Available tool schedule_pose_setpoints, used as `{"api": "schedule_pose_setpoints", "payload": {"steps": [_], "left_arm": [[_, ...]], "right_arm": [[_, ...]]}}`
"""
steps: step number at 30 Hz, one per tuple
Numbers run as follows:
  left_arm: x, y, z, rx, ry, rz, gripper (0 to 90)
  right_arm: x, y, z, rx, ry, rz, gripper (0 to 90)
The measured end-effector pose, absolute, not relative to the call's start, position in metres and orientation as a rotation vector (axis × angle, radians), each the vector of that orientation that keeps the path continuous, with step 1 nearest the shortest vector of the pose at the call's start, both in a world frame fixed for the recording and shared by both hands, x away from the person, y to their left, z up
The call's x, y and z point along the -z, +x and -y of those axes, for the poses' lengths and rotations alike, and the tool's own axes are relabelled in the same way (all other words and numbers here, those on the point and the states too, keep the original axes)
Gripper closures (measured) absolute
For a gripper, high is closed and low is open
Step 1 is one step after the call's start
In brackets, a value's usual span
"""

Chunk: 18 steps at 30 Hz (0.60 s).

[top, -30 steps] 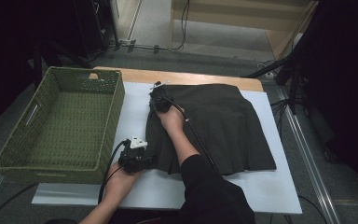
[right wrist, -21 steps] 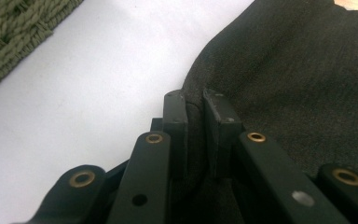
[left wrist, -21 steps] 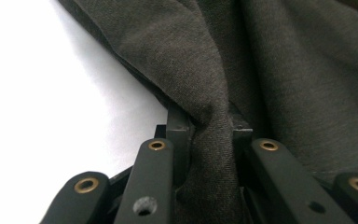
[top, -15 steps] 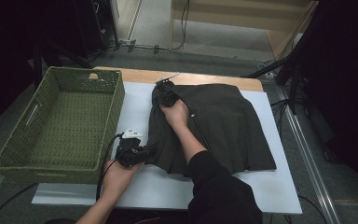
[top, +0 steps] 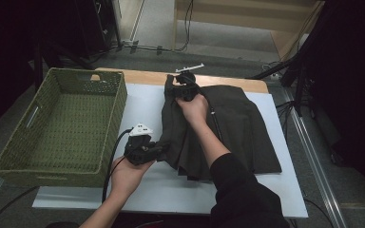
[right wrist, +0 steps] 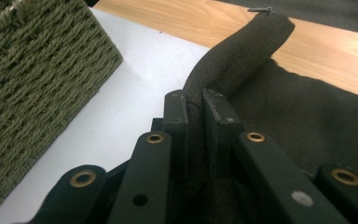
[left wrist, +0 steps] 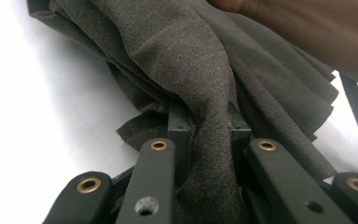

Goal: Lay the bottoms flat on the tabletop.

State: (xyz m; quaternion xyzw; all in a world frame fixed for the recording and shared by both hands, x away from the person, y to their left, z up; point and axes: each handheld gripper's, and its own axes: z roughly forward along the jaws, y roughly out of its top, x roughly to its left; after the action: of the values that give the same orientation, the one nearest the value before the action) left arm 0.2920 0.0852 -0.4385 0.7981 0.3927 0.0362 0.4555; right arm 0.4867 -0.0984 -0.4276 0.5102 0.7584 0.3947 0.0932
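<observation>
- Left gripper (top: pixel 158 151) clamped on the skirt's (top: pixel 247 128) hem, right gripper (top: pixel 183 89) pinching the waistband at 12 o'clock.
- Left edge is lifted off the table (top: pixel 142 102) — fold only just begun; basket (top: pixel 109 123) at 9 o'clock is empty.

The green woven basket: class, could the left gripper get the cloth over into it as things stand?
Probably yes. The left gripper is shut on the dark cloth right beside the green woven basket, with bare white board between them. But the right gripper clamps the far edge, so both must move together.
</observation>
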Motion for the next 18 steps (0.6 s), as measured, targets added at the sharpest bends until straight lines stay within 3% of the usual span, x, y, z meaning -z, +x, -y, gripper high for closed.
{"api": "schedule_pose_setpoints", "payload": {"steps": [18], "left_arm": [[0.427,0.294,-0.052,-0.049,1.98,-0.874,79.4]], "right_arm": [[0.414,0.472,0.157,-1.215,1.572,-2.172,78.7]]}}
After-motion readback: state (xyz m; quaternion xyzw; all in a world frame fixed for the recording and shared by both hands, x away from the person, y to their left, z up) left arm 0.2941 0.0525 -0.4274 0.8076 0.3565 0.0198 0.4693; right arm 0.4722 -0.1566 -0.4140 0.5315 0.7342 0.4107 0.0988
